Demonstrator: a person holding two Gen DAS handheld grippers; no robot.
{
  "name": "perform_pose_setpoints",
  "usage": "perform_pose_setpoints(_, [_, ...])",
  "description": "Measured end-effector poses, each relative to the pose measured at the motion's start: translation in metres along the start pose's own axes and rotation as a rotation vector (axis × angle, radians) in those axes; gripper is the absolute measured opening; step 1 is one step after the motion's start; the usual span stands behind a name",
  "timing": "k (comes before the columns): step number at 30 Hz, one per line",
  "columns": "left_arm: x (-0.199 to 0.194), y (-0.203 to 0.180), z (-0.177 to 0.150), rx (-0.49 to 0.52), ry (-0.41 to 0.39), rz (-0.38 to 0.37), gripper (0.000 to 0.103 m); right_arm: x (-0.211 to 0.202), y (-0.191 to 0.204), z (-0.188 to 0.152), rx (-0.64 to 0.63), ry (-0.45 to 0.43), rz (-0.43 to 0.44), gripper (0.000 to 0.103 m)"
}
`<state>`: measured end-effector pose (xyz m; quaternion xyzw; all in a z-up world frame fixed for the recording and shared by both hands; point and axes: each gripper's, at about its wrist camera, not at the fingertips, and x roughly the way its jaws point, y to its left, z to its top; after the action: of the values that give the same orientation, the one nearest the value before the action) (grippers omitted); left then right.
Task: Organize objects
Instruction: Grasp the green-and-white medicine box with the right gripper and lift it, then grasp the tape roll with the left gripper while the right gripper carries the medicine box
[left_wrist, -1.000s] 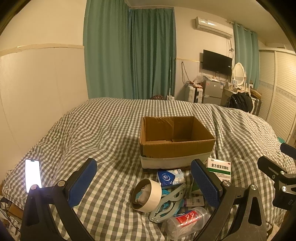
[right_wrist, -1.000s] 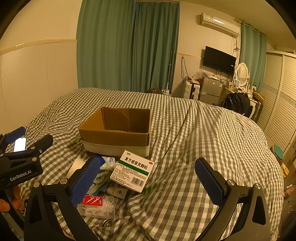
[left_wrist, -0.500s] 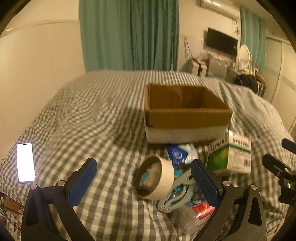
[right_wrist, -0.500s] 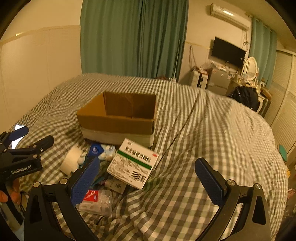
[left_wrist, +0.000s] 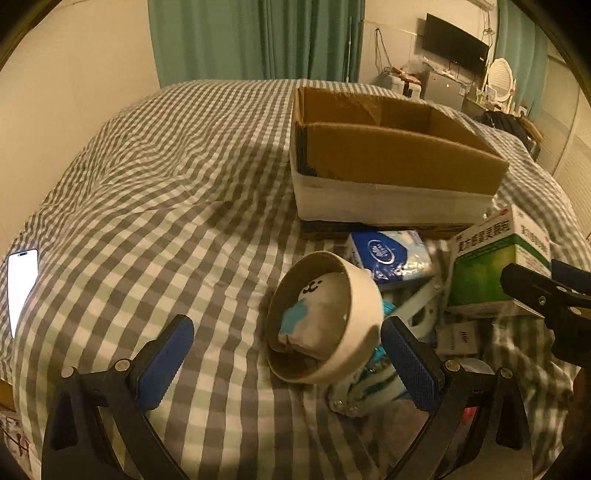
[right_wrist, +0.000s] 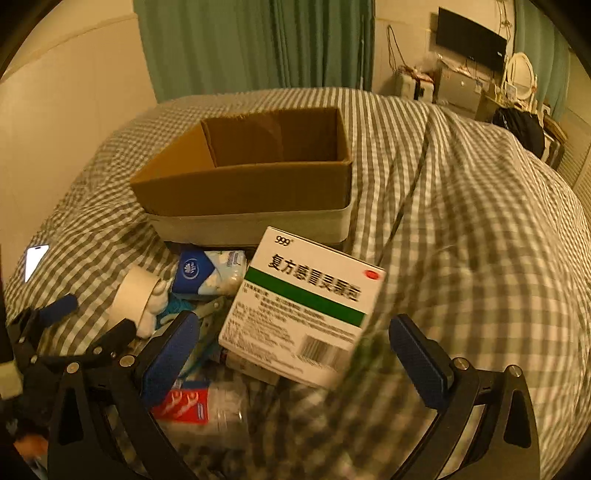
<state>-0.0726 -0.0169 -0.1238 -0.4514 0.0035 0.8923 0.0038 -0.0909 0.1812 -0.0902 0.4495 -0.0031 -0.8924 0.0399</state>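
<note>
tape roll (left_wrist: 325, 321) sits tipped on the checked bed (left_wrist: 166, 192), right in front of the open cardboard box (left_wrist: 388, 162), tissue pack (left_wrist: 388, 254) and green-white medicine box (right_wrist: 306, 299) just beside it. left gripper (left_wrist: 288, 354) and right gripper (right_wrist: 291, 347) both have fingers spread, holding nothing.

home bedroom: checked duvet on bed (left_wrist: 155, 192), green curtains (left_wrist: 255, 40), wall tv (left_wrist: 456, 50), vanity mirror (left_wrist: 500, 75), wardrobe doors at right.
</note>
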Motion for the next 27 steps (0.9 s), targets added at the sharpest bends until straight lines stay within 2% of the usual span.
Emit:
perform_pose_setpoints(4, [0.011, -0.009, -0.001, 0.033, 0.009, -0.022, 0.103, 0.016, 0.004, 0.001, 0.015, 0.033, 0.003, 0.102])
perform_pose_setpoints(6, [0.014, -0.013, -0.001, 0.049, 0.019, -0.03, 0.098, 0.02, 0.004, -0.002, 0.001, 0.045, -0.021, 0.096])
perform_pose_setpoints(7, [0.013, -0.014, -0.002, 0.055, 0.019, -0.043, 0.091, 0.021, 0.004, -0.003, -0.007, 0.049, -0.034, 0.089])
perform_pose_setpoints(8, [0.013, -0.014, -0.003, 0.055, 0.021, -0.059, 0.087, 0.022, 0.002, -0.004, -0.007, 0.051, -0.032, 0.089])
perform_pose_setpoints(10, [0.013, -0.011, -0.003, 0.044, 0.032, -0.105, 0.068, 0.02, -0.001, -0.004, -0.004, 0.043, -0.025, 0.089])
perform_pose_setpoints(12, [0.011, -0.009, -0.003, 0.037, 0.032, -0.145, 0.055, 0.018, -0.002, -0.004, -0.018, 0.029, -0.038, 0.088])
perform_pose_setpoints(16, [-0.006, -0.01, 0.0, 0.075, -0.01, -0.153, 0.029, 0.009, -0.003, -0.008, -0.035, 0.003, -0.035, 0.087])
perform_pose_setpoints(27, [-0.036, 0.001, 0.025, 0.079, -0.074, -0.18, 0.027, -0.03, -0.007, 0.004, -0.077, -0.102, -0.036, 0.086])
